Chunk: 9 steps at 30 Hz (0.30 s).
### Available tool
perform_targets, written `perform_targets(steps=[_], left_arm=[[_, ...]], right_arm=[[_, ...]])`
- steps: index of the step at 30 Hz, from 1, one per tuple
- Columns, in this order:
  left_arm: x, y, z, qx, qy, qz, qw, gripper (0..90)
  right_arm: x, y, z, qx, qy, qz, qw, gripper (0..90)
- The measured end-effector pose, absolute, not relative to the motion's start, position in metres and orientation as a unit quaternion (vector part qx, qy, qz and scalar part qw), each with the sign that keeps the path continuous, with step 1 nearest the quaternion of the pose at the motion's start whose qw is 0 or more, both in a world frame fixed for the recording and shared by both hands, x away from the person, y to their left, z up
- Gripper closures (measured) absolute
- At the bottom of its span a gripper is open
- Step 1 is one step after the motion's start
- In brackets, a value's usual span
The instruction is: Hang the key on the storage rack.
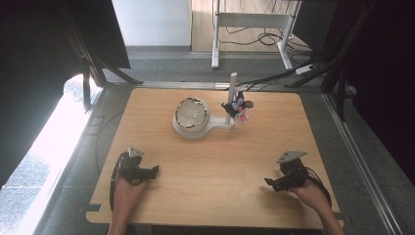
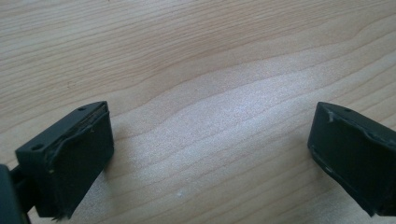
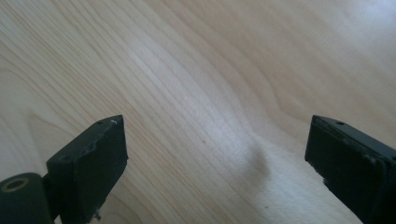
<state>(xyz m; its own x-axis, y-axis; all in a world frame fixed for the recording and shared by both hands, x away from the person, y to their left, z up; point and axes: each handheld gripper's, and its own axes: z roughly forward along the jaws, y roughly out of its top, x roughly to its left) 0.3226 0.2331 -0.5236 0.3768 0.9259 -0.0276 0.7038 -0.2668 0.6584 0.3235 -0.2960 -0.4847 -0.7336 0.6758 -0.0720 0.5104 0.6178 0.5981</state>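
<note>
Your high view looks forward and down over the whole light wooden table [image 1: 210,181] from your side. Each gripper view rides close above that same wood [image 2: 210,84], facing down between two black jaws at bare grain [image 3: 210,93].

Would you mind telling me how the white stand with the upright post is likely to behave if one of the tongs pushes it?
The white stand looks rigid, probably sliding as one piece on the smooth table. Its base is wide and flat, so tipping seems unlikely with a low push. A push high on the post might rock it, and the small items hanging there would likely swing.
</note>
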Motion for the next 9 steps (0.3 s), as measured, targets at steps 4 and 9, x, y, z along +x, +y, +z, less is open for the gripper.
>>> perform_targets(steps=[4,9], left_arm=[[0.323,0.233,-0.524,0.774,0.526,0.186,0.299,0.3],[0.323,0.233,-0.524,0.774,0.526,0.185,0.299,0.4]], right_arm=[[0.32,-0.297,-0.507,0.341,0.882,0.292,0.145,4.6],[0.317,-0.304,-0.516,0.359,0.861,0.334,0.136,3.4]])
